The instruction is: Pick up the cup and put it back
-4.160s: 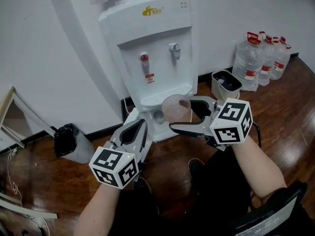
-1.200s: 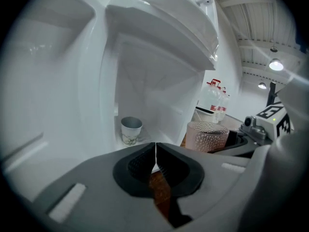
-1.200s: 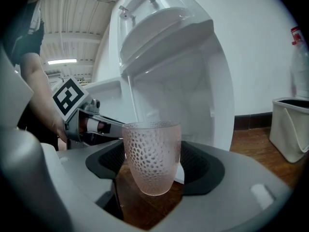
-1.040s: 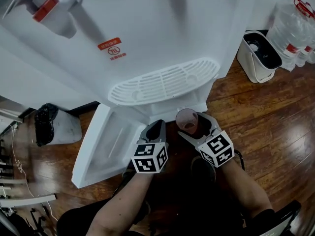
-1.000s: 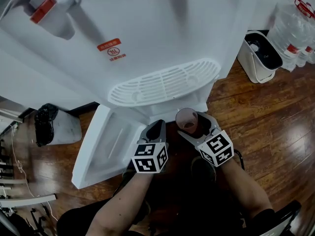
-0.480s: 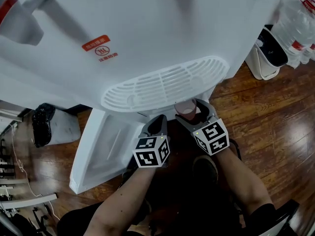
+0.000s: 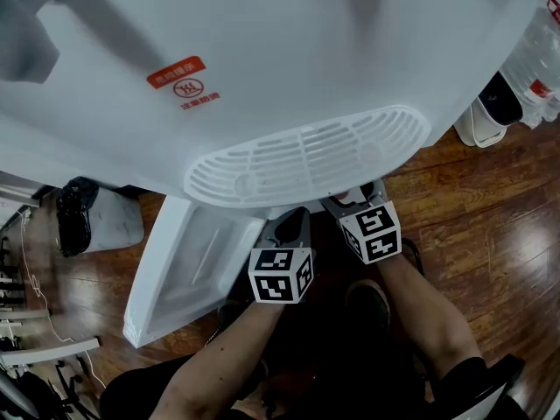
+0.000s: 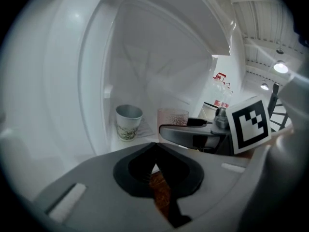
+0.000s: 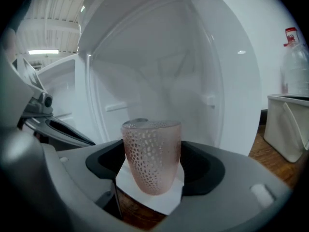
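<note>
Both claws sit higher in frame than a second ago, under the drip tray (image 7: 306, 156). Right claw (image 7: 354, 198) clamps the pink cup (image 9: 152, 153), nosing into the open cabinet (image 8: 145, 71). Left claw (image 8: 155, 151) closed, empty. Set-down looks close.

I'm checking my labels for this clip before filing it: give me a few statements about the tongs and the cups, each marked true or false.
The right tongs grip a pink dimpled translucent cup. True.
The left tongs stand open. False: they are shut, with nothing between them.
A grey patterned cup stands inside the white dispenser's open compartment. True.
The pink cup lies tipped on its side. False: it is upright.
</note>
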`<state>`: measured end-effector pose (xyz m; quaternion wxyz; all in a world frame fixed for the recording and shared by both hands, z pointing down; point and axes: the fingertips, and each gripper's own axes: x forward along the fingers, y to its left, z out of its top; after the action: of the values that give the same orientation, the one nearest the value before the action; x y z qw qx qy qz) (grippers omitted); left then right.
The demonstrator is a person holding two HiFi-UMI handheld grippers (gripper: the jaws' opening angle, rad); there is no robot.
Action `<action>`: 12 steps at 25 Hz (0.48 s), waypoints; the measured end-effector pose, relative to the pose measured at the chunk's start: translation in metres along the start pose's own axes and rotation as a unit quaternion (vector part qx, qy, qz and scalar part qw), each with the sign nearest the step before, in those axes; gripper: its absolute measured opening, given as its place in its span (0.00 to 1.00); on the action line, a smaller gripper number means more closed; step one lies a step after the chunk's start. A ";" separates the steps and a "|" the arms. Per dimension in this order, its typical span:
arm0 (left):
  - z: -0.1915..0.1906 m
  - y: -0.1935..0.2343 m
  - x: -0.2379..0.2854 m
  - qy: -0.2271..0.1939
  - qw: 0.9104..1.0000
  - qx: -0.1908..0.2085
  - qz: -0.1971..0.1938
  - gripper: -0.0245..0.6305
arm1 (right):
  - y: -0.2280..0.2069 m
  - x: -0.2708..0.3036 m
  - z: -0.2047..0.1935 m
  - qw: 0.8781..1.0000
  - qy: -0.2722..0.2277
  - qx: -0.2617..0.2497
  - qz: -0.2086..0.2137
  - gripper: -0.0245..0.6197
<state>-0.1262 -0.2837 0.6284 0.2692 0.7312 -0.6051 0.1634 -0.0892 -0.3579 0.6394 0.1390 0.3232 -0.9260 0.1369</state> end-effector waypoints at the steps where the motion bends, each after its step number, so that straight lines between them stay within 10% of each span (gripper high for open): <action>1: 0.001 0.000 0.002 -0.001 1.000 -0.001 -0.002 0.04 | -0.003 0.003 0.000 1.000 0.000 0.003 -0.003 0.59; 12: 0.007 0.015 0.006 -0.008 1.000 -0.002 0.007 0.04 | -0.008 0.030 0.003 1.000 0.000 -0.004 -0.025 0.59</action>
<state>-0.1402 -0.2948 0.6292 0.2650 0.7277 -0.6126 0.1579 -0.1076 -0.3819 0.6480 0.1439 0.3455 -0.9182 0.1296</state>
